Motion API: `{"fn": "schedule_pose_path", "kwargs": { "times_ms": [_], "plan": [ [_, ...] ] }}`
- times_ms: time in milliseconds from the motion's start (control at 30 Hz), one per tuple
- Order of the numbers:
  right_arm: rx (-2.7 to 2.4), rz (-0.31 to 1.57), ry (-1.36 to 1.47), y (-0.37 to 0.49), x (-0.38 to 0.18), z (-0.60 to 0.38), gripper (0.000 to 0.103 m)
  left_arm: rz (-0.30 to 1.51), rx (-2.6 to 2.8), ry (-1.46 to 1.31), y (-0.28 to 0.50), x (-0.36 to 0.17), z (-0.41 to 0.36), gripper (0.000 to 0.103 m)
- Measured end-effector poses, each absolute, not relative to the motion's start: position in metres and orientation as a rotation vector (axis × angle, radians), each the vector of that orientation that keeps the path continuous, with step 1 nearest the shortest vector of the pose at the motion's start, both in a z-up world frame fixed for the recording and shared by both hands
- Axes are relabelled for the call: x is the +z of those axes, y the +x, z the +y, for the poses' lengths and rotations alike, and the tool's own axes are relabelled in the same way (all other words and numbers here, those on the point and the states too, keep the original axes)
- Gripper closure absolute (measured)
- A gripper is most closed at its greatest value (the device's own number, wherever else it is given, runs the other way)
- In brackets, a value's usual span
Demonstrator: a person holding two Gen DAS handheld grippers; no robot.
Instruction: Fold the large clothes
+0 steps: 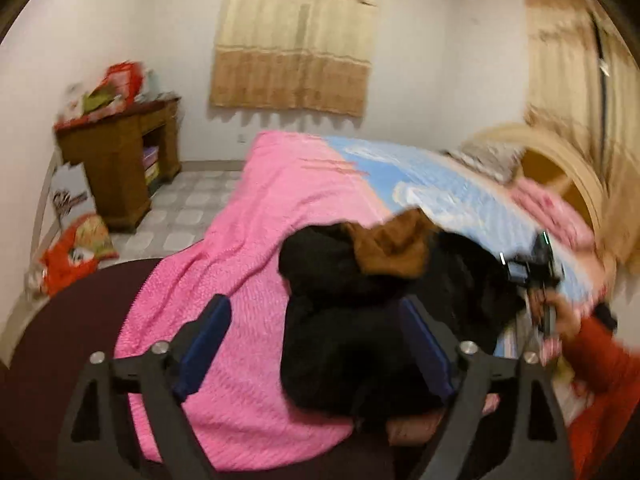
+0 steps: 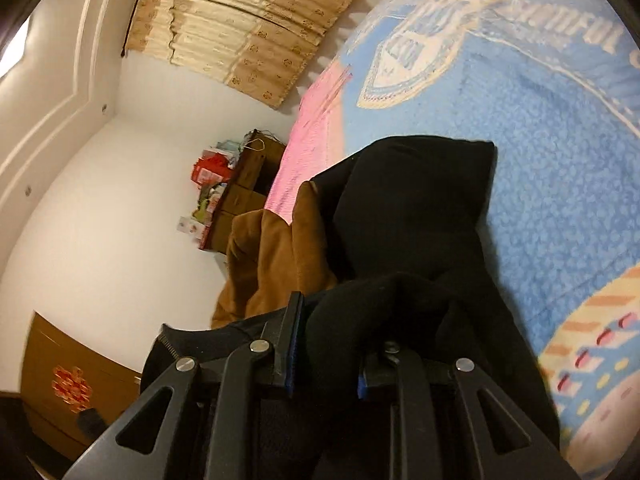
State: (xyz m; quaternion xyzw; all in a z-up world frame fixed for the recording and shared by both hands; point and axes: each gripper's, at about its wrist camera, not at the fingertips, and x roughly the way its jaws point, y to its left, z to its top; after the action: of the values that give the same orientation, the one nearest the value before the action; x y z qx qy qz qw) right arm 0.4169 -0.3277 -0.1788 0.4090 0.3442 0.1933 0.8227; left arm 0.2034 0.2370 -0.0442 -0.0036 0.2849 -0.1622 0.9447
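Observation:
A large black garment (image 1: 352, 320) with a brown lining (image 1: 392, 248) lies bunched on the bed, at the near edge of the pink cover. My left gripper (image 1: 316, 344) is open, its blue-padded fingers (image 1: 208, 344) wide apart, with the garment's left part between them and not pinched. My right gripper (image 2: 326, 340) is shut on a thick fold of the black garment (image 2: 416, 208) and holds it up above the blue bedspread; the brown lining (image 2: 276, 264) hangs to its left. The right gripper also shows in the left wrist view (image 1: 540, 272), held by a hand in a red sleeve.
The bed carries a pink cover (image 1: 248, 248) and a blue printed blanket (image 2: 540, 140). A wooden cabinet (image 1: 116, 160) with bags on top stands at the far left wall. Red bags (image 1: 72, 256) lie on the tiled floor. A wooden headboard (image 1: 560, 172) is at right.

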Motion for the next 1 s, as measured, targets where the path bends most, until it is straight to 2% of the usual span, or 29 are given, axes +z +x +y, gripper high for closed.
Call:
{"fn": "schedule_pose_path", "kwargs": {
  "times_ms": [133, 300, 367, 433, 567, 800, 1000],
  "plan": [
    [0.403, 0.746, 0.883, 0.419, -0.178, -0.325, 0.082, 0.573, -0.289, 0.110, 0.177, -0.035, 0.251, 0.015],
    [0.404, 0.754, 0.885, 0.414, -0.183, -0.345, 0.082, 0.508, -0.080, 0.169, 0.117, 0.017, 0.305, 0.015],
    [0.407, 0.760, 0.890, 0.415, -0.183, -0.346, 0.082, 0.483, 0.064, 0.169, 0.092, 0.041, 0.333, 0.008],
    [0.409, 0.764, 0.894, 0.417, -0.183, -0.346, 0.082, 0.487, 0.154, 0.213, 0.086, 0.045, 0.339, 0.006],
    [0.407, 0.761, 0.891, 0.414, -0.184, -0.347, 0.082, 0.523, -0.033, 0.256, 0.115, 0.013, 0.298, 0.006],
    [0.387, 0.777, 0.893, 0.412, -0.180, -0.344, 0.082, 0.627, -0.403, 0.575, 0.215, -0.090, 0.156, 0.005],
    [0.387, 0.789, 0.861, 0.412, -0.174, -0.341, 0.079, 0.740, -0.497, 0.624, 0.283, -0.138, 0.103, 0.004]
  ]
}}
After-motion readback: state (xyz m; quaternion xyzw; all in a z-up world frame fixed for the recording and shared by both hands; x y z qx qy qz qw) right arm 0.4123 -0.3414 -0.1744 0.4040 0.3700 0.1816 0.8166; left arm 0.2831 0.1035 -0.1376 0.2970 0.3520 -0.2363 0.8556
